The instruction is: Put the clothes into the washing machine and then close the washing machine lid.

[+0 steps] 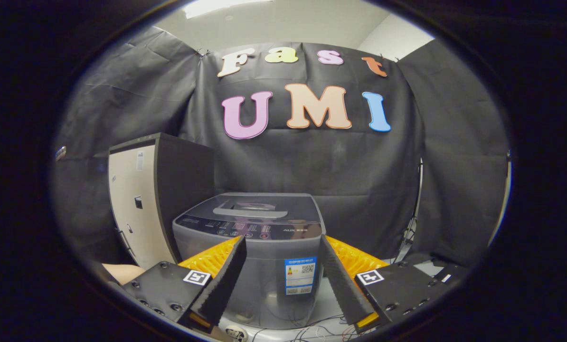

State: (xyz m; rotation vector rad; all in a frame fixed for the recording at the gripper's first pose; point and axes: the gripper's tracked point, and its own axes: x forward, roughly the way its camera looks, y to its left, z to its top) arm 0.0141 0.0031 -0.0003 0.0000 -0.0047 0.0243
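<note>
A grey top-loading washing machine (pixel 250 247) stands straight ahead, beyond the fingers, with its lid (pixel 255 206) lying flat and shut. My gripper (pixel 282 242) is open, held some way back from the machine's front, and nothing is between its fingers. The left fingertip (pixel 240 244) and the right fingertip (pixel 325 242) frame the machine's front panel with its blue label (pixel 300 275).
A tall cabinet (pixel 146 209) with a pale front and dark sides stands close to the left of the machine. Black cloth walls close in the back and both sides. Cables (pixel 312 327) lie on the floor at the machine's base. A stand with cables (pixel 409 232) is at the right.
</note>
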